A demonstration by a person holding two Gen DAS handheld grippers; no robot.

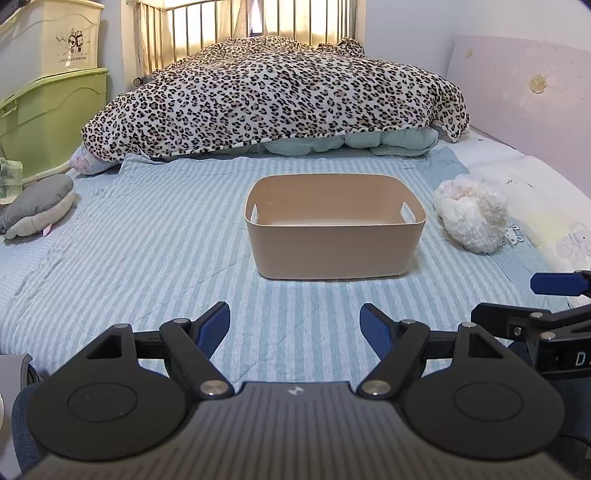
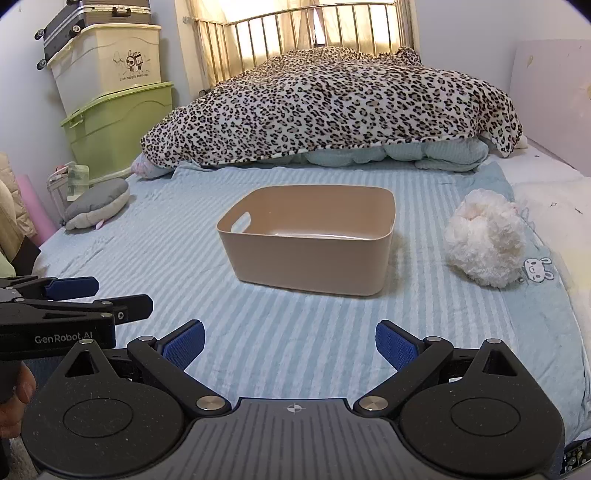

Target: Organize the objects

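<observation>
An empty tan plastic bin [image 1: 334, 243] [image 2: 310, 258] stands in the middle of the blue striped bed cover. A fluffy white plush toy [image 1: 471, 212] [image 2: 485, 238] lies to its right. A grey and white plush toy [image 1: 35, 210] [image 2: 96, 203] lies at the left edge of the bed. My left gripper [image 1: 294, 326] is open and empty, low over the cover in front of the bin. My right gripper [image 2: 290, 345] is open and empty beside it, and shows at the right edge of the left wrist view [image 1: 517, 299]. The left gripper shows at the left edge of the right wrist view [image 2: 122, 297].
A heap of bedding under a leopard-print blanket [image 1: 273, 92] [image 2: 332, 103] fills the far end of the bed, before a metal headboard [image 2: 314, 29]. Cream and green storage boxes [image 2: 114, 96] [image 1: 48, 92] stand stacked at the left. A pale panel [image 1: 524, 96] lines the right side.
</observation>
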